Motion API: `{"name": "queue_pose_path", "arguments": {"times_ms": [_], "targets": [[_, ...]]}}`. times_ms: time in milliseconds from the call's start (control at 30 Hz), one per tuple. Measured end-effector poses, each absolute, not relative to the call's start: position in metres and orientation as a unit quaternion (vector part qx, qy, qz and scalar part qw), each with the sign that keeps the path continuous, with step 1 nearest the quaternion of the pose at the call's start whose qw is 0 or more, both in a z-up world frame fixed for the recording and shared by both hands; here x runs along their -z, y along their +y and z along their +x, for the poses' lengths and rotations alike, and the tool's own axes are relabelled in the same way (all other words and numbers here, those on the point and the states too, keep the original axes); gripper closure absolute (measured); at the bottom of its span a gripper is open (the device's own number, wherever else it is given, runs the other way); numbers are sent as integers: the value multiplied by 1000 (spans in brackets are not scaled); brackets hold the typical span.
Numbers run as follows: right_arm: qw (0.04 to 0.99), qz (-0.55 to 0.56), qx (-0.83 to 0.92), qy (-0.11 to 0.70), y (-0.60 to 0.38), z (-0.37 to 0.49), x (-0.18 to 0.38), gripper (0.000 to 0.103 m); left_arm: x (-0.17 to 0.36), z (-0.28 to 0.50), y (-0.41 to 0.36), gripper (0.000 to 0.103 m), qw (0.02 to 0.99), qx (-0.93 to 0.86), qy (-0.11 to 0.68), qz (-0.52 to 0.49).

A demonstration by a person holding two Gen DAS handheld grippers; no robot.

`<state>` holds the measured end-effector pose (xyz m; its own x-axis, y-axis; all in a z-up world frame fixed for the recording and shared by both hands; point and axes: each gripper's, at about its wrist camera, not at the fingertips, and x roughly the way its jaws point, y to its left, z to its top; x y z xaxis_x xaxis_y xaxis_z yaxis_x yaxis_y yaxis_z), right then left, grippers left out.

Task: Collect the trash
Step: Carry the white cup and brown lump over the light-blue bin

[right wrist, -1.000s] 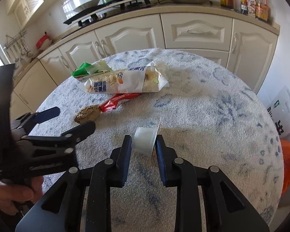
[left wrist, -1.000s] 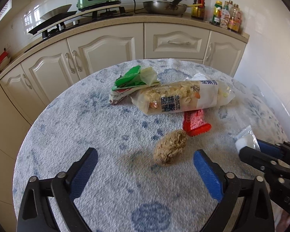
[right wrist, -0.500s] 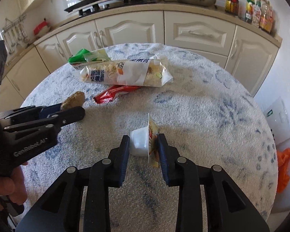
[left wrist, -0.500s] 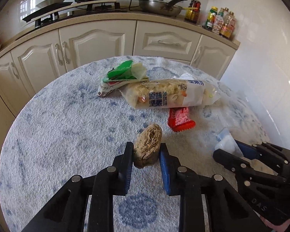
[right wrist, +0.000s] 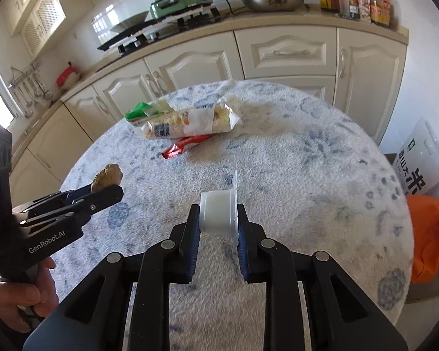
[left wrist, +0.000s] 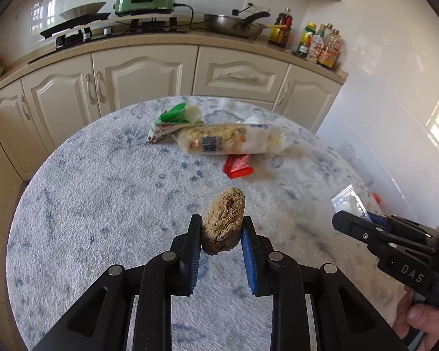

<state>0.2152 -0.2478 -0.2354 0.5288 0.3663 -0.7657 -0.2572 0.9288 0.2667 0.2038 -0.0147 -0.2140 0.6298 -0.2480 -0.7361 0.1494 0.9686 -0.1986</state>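
Observation:
A brown crumpled lump [left wrist: 225, 204] is pinched between the blue pads of my left gripper [left wrist: 221, 218], which is shut on it and holds it above the table. My right gripper [right wrist: 217, 207] is shut on a small white plastic cup [right wrist: 218, 215] with a peeled clear lid, its jaws closing tighter on it. The left gripper [right wrist: 114, 190] with the lump [right wrist: 108, 175] shows at the left of the right wrist view. The right gripper [left wrist: 354, 222] shows at the right of the left wrist view. On the table lie a long snack bag [left wrist: 231, 142], a green-white wrapper [left wrist: 172, 117] and a red wrapper [left wrist: 238, 166].
The round table [left wrist: 102, 190] has a fuzzy blue-white cloth. Cream cabinets [left wrist: 143, 76] and a counter with a stove, pan and bottles stand behind it. An orange bag [right wrist: 430, 228] and a white sack [right wrist: 421, 161] sit on the floor to the right.
My left gripper closed on the brown lump and lifted it off the cloth. The right gripper rose with the white cup, which turned in its grip.

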Motion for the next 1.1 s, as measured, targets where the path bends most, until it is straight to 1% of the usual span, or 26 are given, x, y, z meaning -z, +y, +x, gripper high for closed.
{"name": "queue_pose_path", "arguments": {"times_ms": [267,633,900,1100], "targets": [[897,68,-168,403,-272,186,189,81,166,166,-35,81,917,134,371,-53],[927,88,-136,337,-327,144,135,81,107,114,-76,81,934,179,310,-20],[941,102,-89,309,-381,116,116,81,79,88,-119,81,931,231,283,-7],[948,116,-26,296,-439,91,108,81,66,80,-168,81,918,288,272,4]]}}
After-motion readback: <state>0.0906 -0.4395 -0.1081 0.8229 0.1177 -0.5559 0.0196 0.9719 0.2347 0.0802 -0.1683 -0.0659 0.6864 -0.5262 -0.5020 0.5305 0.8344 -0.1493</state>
